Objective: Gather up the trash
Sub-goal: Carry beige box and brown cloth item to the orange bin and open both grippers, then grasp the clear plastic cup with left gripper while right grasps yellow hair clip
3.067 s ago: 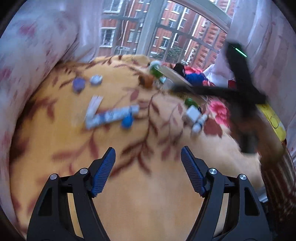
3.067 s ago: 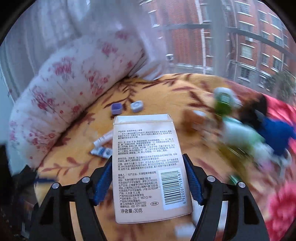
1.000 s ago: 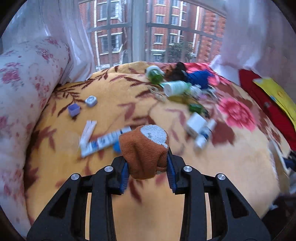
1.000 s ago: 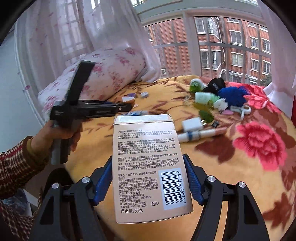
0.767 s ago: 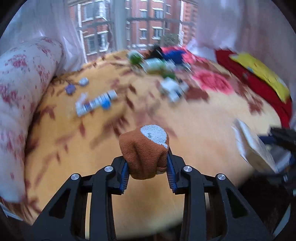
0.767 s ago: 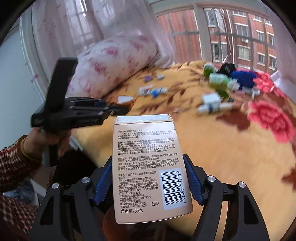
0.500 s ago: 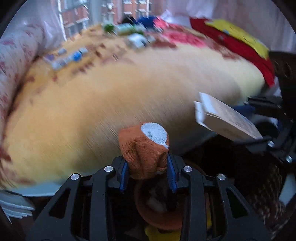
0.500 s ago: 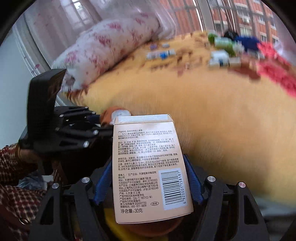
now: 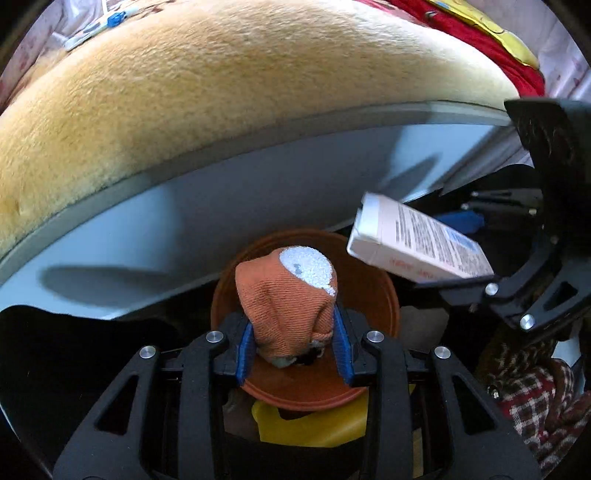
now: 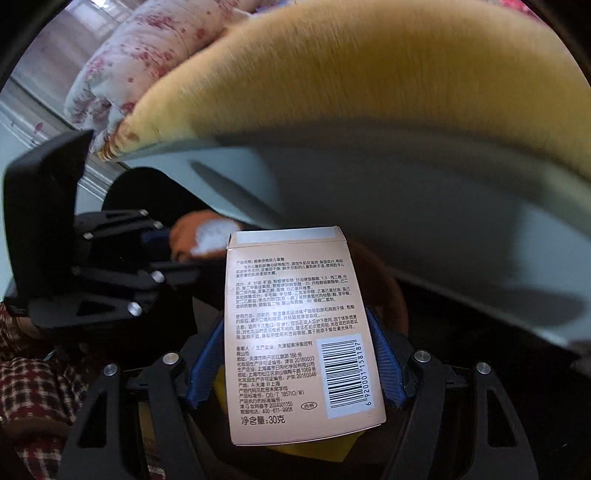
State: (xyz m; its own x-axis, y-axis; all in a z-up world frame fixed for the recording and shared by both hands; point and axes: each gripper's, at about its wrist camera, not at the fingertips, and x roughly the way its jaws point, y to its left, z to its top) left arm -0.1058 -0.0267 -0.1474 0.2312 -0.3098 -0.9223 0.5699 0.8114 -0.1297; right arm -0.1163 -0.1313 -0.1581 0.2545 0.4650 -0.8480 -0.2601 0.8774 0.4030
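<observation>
My left gripper (image 9: 293,334) holds a balled orange sock with a white patch (image 9: 284,295) right above a round brown bin (image 9: 388,295) with a yellow liner (image 9: 314,428). Its jaws are opening, though the blue pads still touch the sock. My right gripper (image 10: 295,354) is shut on a beige printed carton with a barcode (image 10: 295,332), also held over the bin's rim (image 10: 391,295). The left wrist view shows that carton (image 9: 417,240) tilted at the bin's right edge. In the right wrist view the left gripper (image 10: 173,254) reaches in from the left with the sock (image 10: 192,232).
The bed's yellow blanket (image 9: 221,92) and pale bed frame (image 9: 184,206) rise just behind the bin. A flowered pillow (image 10: 147,55) lies at the bed's end. Small items (image 9: 96,26) remain on the blanket. A checked sleeve (image 9: 528,398) shows at the right.
Both grippers have dropped from above the bed to just over the bin beside its edge, tilting downward. The sock and the carton came along, still held.
</observation>
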